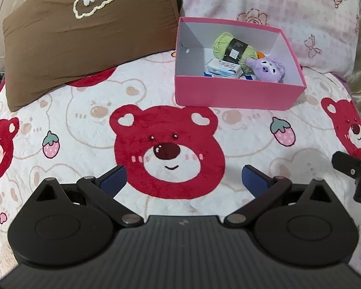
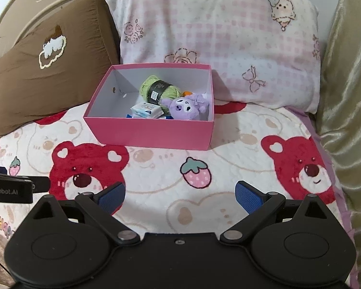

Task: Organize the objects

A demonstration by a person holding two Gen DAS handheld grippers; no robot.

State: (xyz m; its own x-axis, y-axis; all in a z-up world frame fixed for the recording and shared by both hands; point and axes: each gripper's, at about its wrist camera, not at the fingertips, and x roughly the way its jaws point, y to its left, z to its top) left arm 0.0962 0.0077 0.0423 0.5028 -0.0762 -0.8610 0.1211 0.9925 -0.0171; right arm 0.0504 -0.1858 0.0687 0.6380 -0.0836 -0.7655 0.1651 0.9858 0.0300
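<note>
While my tools hang back, the pink box (image 2: 154, 133) sits on the bed with a green yarn ball (image 2: 160, 89), a purple plush toy (image 2: 186, 108) and a white-and-blue packet (image 2: 146, 110) inside, something orange peeking from behind the plush. My left tool (image 1: 183, 178) and right tool (image 2: 180, 196) both hover low over the bear-print blanket (image 2: 228, 173), spread wide, gripping nothing, well short of the box. Behind it lean a brown pillow (image 1: 84, 43) and a pink checked pillow (image 2: 216, 36).
</note>
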